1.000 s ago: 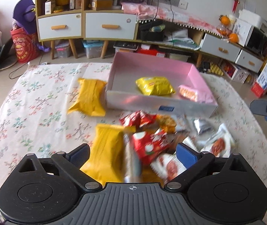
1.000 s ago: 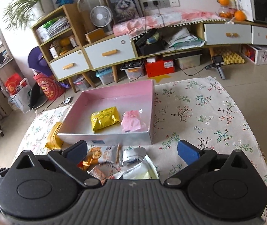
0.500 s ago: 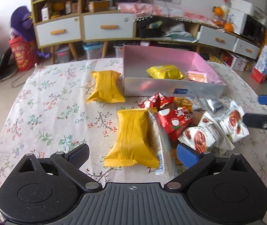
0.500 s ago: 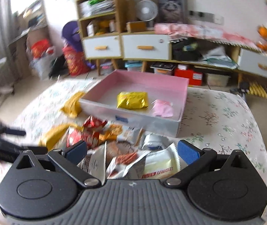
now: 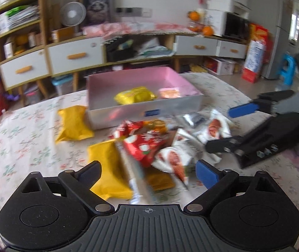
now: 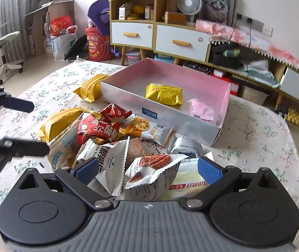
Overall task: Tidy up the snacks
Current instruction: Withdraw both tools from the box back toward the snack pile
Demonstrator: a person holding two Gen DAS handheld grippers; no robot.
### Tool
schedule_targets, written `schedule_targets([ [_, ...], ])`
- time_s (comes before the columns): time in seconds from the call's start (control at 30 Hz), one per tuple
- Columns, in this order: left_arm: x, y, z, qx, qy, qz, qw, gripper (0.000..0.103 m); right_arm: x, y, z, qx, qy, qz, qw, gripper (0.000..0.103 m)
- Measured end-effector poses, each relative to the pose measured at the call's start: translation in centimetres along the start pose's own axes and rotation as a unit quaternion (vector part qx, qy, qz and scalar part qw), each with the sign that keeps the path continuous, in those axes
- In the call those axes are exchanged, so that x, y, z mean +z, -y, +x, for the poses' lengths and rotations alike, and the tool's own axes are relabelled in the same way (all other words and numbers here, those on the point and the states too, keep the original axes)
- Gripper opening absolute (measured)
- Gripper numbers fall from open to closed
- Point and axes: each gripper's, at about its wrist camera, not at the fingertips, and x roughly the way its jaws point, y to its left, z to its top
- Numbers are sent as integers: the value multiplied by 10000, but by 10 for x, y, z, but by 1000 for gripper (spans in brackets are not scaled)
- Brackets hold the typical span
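A pink-lined box (image 5: 145,113) (image 6: 170,117) stands on the floral tablecloth and holds a yellow packet (image 5: 134,94) (image 6: 164,93) and a pink packet (image 5: 169,92) (image 6: 200,111). In front of it lies a heap of snacks: red packs (image 5: 141,145) (image 6: 101,128), a yellow pack (image 5: 107,161) and white packets. My left gripper (image 5: 149,174) hovers over the heap's near-left side, its jaws wide and closing, pressing on nothing. My right gripper (image 6: 147,171) is also wide and closing, with a white pecan packet (image 6: 153,174) lying between its fingers, ungripped.
Another yellow pack (image 5: 72,124) (image 6: 90,87) lies alone to the left of the box. Each gripper shows in the other's view: the right one (image 5: 229,126) and the left one (image 6: 31,126). Beyond the table stand a drawer cabinet (image 5: 76,56), shelves and floor clutter.
Both views have rolled. My right gripper has dropped closer to the heap, so the white packets now fill its lower view. It has also come into the left wrist view at the right.
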Motion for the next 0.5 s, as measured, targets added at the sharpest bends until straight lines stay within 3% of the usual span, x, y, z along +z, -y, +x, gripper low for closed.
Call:
schedule_targets([
  [0.23, 3, 17, 14, -246, -160, 239, 9993, 82, -2, 12, 7, 56, -261, 482, 9985, 79],
  [0.5, 6, 35, 31, -465, -210, 647, 9966, 58, -2, 16, 12, 347, -474, 819, 9949, 59],
])
